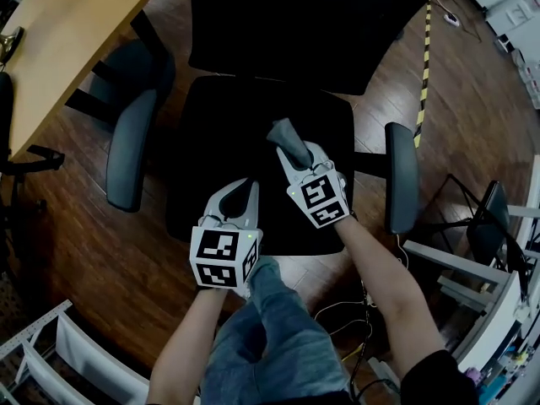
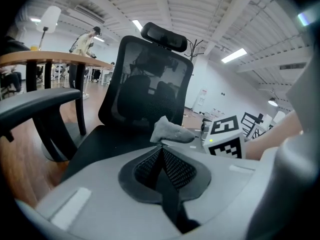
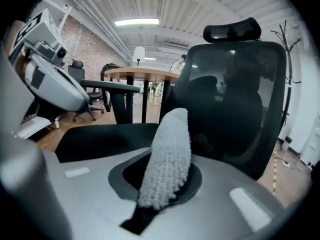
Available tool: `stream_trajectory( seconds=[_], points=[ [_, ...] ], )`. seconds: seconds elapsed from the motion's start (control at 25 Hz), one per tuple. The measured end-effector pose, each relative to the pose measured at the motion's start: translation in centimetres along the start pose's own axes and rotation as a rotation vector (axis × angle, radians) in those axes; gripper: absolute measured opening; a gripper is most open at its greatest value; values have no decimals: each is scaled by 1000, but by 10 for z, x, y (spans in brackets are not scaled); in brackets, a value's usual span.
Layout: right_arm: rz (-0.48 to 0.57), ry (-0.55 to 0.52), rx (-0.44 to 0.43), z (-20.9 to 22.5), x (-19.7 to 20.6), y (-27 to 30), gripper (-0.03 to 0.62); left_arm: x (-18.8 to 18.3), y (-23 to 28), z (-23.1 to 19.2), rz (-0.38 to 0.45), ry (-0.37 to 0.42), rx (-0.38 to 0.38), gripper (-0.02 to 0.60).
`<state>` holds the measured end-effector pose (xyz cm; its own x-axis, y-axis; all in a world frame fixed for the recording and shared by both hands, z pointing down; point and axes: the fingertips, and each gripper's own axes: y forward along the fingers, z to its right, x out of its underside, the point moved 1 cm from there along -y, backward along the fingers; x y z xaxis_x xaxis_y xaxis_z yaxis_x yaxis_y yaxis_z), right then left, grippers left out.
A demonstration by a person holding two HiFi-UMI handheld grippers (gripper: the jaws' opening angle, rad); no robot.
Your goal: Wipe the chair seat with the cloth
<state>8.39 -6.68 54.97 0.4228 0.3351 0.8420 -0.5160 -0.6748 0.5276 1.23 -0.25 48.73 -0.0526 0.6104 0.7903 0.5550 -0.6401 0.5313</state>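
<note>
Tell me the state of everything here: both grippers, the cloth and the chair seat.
Left gripper: jaws shut, nothing between them.
Right gripper: shut on the cloth.
Cloth: bunched, sticking out past the jaws.
Chair seat: level, both grippers over it.

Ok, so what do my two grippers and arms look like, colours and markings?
Both the left gripper and right gripper have pale grey moulded shells with a dark recess round the jaws; the left's pads are black mesh. Each carries a cube of black-and-white square markers; the left cube shows a small green light. A dark sleeve covers the right upper arm.
</note>
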Motion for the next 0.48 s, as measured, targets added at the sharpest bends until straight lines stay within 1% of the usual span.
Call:
stream_trajectory(
  seconds=[0.12, 0.24, 0.48],
  points=[
    [-27, 14, 25, 33, -3, 22, 9, -13, 20, -2, -10, 3, 10, 2],
    [-64, 7, 39, 63, 3, 42, 9, -21, 39, -8, -25, 0, 15, 2],
    [-158, -3, 73, 118, 28, 74, 9, -27, 70, -17, -57, -12, 39, 3]
  ],
)
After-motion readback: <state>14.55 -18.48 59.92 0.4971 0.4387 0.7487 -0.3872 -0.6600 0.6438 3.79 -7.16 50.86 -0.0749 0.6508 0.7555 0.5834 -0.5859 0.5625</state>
